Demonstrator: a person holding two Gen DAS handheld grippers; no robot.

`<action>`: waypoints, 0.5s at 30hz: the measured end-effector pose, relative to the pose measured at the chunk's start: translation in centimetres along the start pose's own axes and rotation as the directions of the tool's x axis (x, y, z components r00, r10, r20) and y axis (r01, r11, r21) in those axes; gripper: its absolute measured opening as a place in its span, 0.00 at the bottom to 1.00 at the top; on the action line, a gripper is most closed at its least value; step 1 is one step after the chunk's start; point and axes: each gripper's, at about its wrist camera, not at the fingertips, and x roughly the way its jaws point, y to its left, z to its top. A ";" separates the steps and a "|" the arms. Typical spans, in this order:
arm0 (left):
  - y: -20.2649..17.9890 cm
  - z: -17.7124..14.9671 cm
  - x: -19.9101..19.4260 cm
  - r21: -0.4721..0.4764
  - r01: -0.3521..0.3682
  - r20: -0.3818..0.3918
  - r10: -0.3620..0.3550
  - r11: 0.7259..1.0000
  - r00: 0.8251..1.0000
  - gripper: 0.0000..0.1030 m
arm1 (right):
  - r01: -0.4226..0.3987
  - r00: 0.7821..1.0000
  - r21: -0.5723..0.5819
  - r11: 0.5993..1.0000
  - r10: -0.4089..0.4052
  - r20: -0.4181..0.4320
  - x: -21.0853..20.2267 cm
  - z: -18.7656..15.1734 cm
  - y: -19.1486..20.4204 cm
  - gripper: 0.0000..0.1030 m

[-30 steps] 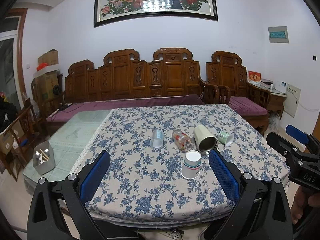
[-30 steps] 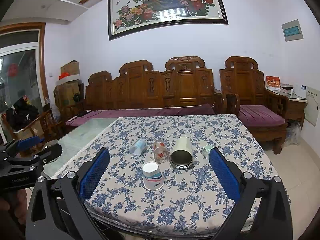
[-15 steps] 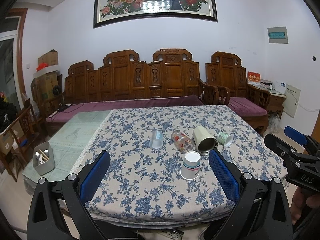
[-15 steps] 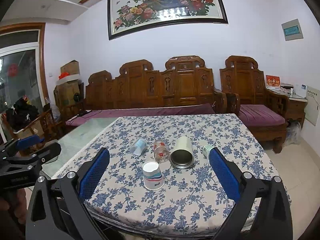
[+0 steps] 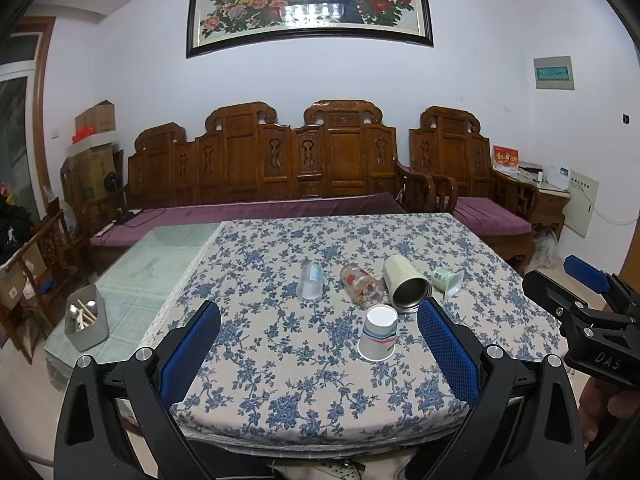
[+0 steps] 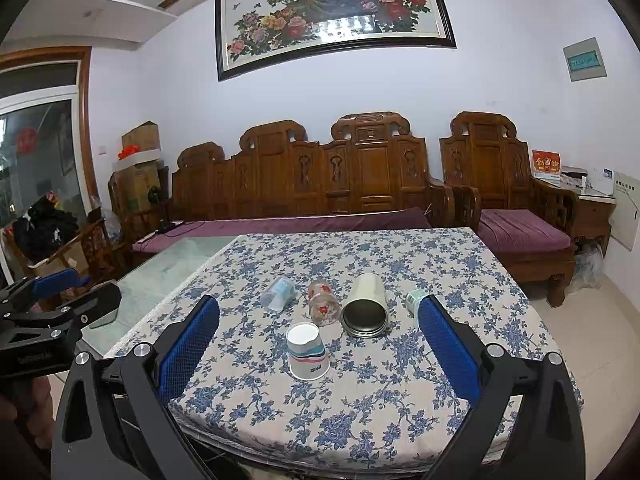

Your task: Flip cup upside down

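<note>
On the bench (image 5: 256,360), from left to right, a clear cup (image 5: 311,282), a glass (image 5: 361,284), a metal tumbler (image 5: 405,283) and a green cup (image 5: 448,281) lie on their sides; nearer, the paper cup (image 5: 379,338) already stands mouth-down. Left tongs (image 5: 318,344) and right tongs (image 6: 319,344) hang spread and empty, short of it

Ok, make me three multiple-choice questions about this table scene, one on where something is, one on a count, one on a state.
1. Where is the paper cup?
A. nearest the grippers
B. behind the tumbler
C. on the glass

2. How many vessels lie on their sides on the tablecloth?
A. two
B. four
C. six

3. How are the left gripper and right gripper?
A. one holds a cup
B. both shut
C. both open, empty

Answers: 1 A, it stands in front of the row. 2 B, four lie tipped behind it. 3 C, blue pads wide apart.
</note>
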 end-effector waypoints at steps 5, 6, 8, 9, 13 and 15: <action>-0.1 0.0 0.0 0.000 -0.001 -0.001 0.001 1.000 1.000 0.92 | 0.000 1.000 0.000 1.000 0.000 0.000 0.0 0.0 0.0 0.98; 0.0 0.0 0.0 0.000 -0.001 0.000 0.001 1.000 1.000 0.92 | 0.000 1.000 -0.001 1.000 0.000 0.000 0.0 -0.1 0.0 0.98; -0.1 0.0 0.0 -0.001 0.000 0.000 0.000 1.000 1.000 0.92 | -0.001 1.000 0.001 1.000 0.001 0.000 0.0 0.0 0.0 0.97; 0.0 0.0 0.0 0.000 -0.001 0.000 0.001 1.000 1.000 0.92 | -0.002 1.000 0.002 1.000 0.002 0.000 0.0 -0.1 0.0 0.97; -0.1 0.0 0.0 0.000 -0.001 0.000 0.001 1.000 1.000 0.92 | -0.002 1.000 0.002 1.000 0.002 0.000 0.0 -0.2 0.1 0.98; 0.0 0.0 0.0 -0.001 0.000 0.000 0.000 1.000 1.000 0.92 | -0.002 1.000 0.002 1.000 0.002 0.000 0.0 -0.1 0.1 0.98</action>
